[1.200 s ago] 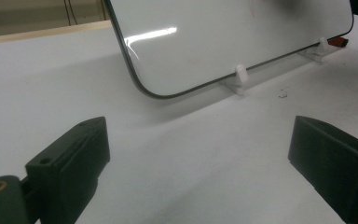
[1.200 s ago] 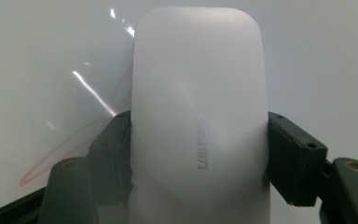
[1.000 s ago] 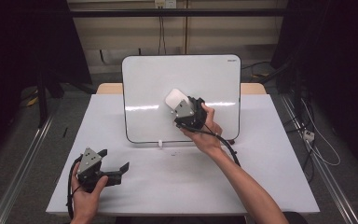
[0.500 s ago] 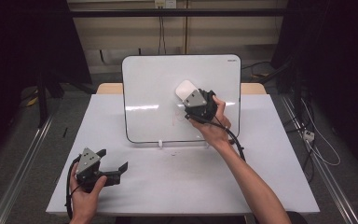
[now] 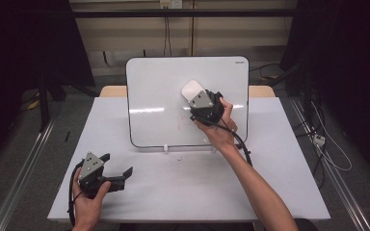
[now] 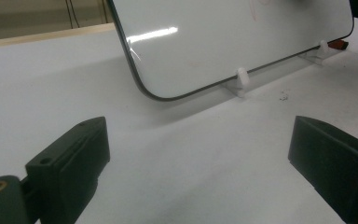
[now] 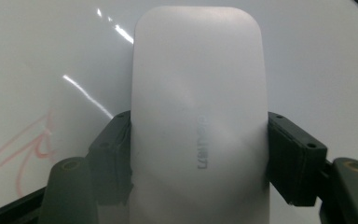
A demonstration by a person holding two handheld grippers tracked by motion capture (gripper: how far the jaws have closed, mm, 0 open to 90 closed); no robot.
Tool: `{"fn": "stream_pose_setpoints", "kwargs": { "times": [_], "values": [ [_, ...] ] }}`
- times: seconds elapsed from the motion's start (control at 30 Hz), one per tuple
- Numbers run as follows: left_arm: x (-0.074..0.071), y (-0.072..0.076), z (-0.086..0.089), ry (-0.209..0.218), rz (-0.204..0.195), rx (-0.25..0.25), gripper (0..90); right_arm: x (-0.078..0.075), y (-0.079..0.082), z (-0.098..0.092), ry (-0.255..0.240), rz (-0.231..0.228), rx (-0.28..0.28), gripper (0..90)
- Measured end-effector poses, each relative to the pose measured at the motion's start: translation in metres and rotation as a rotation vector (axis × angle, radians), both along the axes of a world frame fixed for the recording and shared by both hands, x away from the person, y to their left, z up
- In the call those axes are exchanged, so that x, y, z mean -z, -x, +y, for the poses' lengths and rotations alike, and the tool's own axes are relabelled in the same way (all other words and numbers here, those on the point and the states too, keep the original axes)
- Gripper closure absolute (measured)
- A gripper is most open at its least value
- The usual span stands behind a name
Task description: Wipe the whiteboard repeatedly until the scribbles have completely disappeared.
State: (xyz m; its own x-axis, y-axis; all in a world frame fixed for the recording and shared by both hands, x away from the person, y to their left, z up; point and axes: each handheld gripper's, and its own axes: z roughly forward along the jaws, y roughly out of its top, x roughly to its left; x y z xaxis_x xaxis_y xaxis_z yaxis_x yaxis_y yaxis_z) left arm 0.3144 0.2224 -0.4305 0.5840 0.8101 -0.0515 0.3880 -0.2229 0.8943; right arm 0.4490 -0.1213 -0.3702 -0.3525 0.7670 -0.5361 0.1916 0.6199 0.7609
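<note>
So nearest the camera, the left gripper (image 5: 118, 173) sits low on the white tabletop (image 5: 173, 192), jaws spread wide, nothing between them. Farther back, the right gripper (image 5: 195, 98) is clamped on a white rounded plastic eraser (image 5: 191, 90), pressed flat against the upright glossy whiteboard (image 5: 159, 96) beside faint red marks (image 5: 185, 121). It's slid up-right since before, wrist cocked back.

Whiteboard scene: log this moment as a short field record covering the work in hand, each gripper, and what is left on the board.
work: wiping the whiteboard with a white eraser
right gripper: jaws shut on the eraser, eraser against the board's upper middle
left gripper: jaws open, nothing between them, low over the table in front of the board
board: propped upright on small white feet
marks: faint red strokes beside the eraser, not wiped off
</note>
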Motion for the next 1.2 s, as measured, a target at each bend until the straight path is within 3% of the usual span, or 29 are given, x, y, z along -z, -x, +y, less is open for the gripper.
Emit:
{"fn": "stream_pose_setpoints", "kwargs": {
  "times": [0.37,0.73,0.9,1.2],
  "values": [
    [0.0,0.0,0.001,-0.009,-0.001,0.005,5.2,0.02,0.017,0.024,0.051,0.011,-0.055,31.7],
    [0.0,-0.001,0.0,-0.007,0.0,0.008,5.2,0.035,0.031,0.035,0.082,0.015,-0.094,31.7],
    [0.001,-0.001,0.002,-0.006,0.004,0.003,5.2,0.032,0.028,0.031,0.086,0.021,-0.096,31.7],
    [0.0,0.0,0.001,0.003,0.003,0.001,5.2,0.003,0.004,-0.003,-0.01,0.015,0.005,31.7]
  ]
}}
